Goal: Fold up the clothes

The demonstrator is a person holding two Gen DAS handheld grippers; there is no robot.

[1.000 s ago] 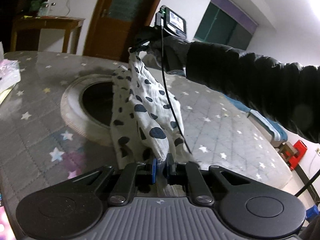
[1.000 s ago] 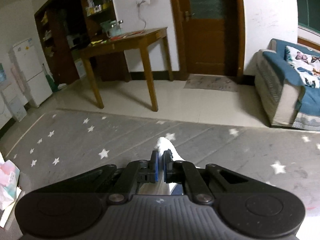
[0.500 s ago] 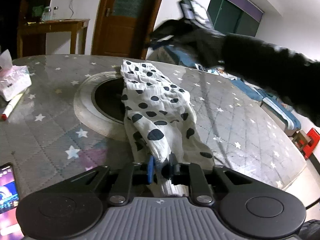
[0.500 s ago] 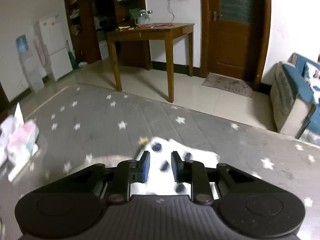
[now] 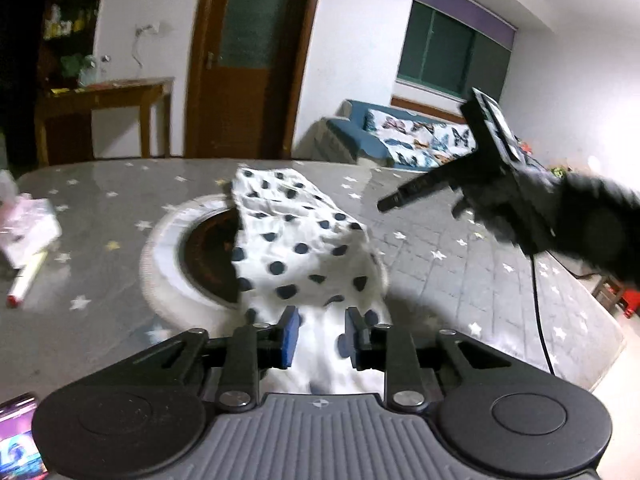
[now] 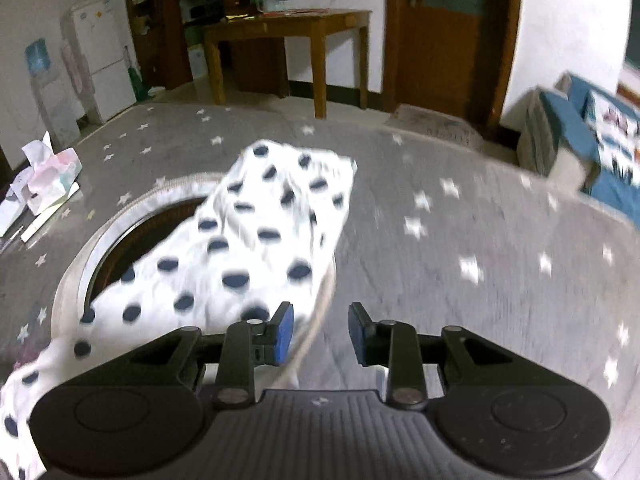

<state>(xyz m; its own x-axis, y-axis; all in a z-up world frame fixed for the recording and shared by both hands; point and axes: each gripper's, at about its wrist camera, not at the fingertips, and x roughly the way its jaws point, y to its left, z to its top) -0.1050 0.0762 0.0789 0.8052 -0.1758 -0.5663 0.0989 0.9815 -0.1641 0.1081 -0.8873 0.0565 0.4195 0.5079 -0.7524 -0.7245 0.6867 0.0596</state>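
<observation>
A white garment with dark polka dots [image 5: 298, 240] lies folded lengthwise on the grey star-patterned table, partly over a round recess [image 5: 204, 256]. My left gripper [image 5: 322, 338] is open just above its near end, cloth showing between the fingers but not pinched. The right gripper [image 6: 320, 334] is open too, hovering over the garment's [image 6: 256, 240] right edge, holding nothing. In the left wrist view the right gripper [image 5: 436, 190] hangs in the air to the right, held by a black-sleeved arm.
A tissue pack [image 5: 24, 224] and a pen [image 5: 26, 280] lie at the table's left. A phone screen [image 5: 16, 444] glows at the near left corner. A wooden side table [image 6: 288, 40], a door and a blue sofa [image 5: 404, 140] stand beyond the table.
Both grippers let go of the garment: the right opened first and pulled back right, then the left opened. The garment dropped from hanging to lying flat on the table.
</observation>
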